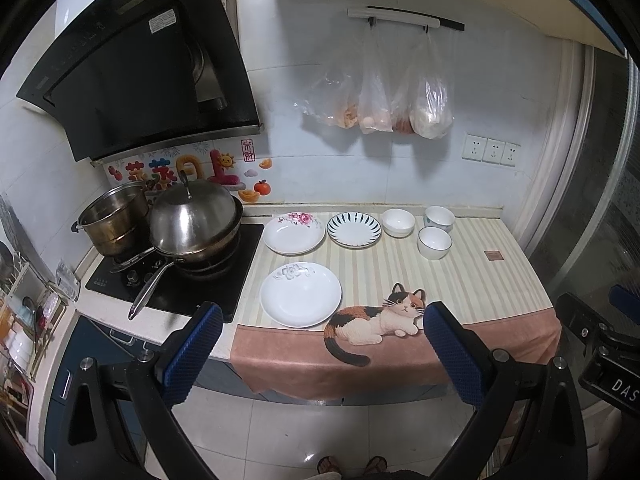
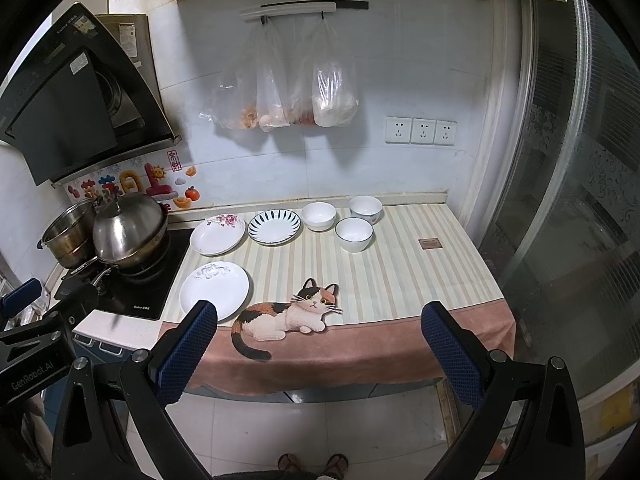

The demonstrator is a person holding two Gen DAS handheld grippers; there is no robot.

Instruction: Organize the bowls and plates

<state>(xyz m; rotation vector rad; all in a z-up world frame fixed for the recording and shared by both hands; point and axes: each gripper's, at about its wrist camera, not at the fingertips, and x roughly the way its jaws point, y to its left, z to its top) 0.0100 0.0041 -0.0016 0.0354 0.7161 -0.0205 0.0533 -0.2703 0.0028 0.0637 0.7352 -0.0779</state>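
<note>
- Kitchen counter [image 2: 472,280] against a tiled wall, covered by a striped mat [image 2: 400,272] with a cat picture [image 2: 288,312] at its front edge.
- Stove [image 2: 132,292] at 9 o'clock of the mat carries a lidded pan [image 2: 130,232] and a steel pot [image 2: 68,236].
- Three plates on the mat: a grey-flower plate [image 2: 214,290] at 8 o'clock near the front, a pink-flower plate [image 2: 218,234] behind it, a blue-striped plate [image 2: 274,227] just beside that one.
- Three bowls at 12 to 1 o'clock: a plain white bowl [image 2: 318,216], a dark-rimmed bowl [image 2: 354,234] and a patterned bowl [image 2: 365,209], close together but apart.
- Left gripper [image 1: 322,322] spread wide, nothing between its fingers, off the counter's front edge.
- Right gripper [image 2: 318,320] likewise spread wide and empty, clear of all dishes.
- Plastic bags [image 2: 296,96] hang from a wall rail at 12 o'clock.
</note>
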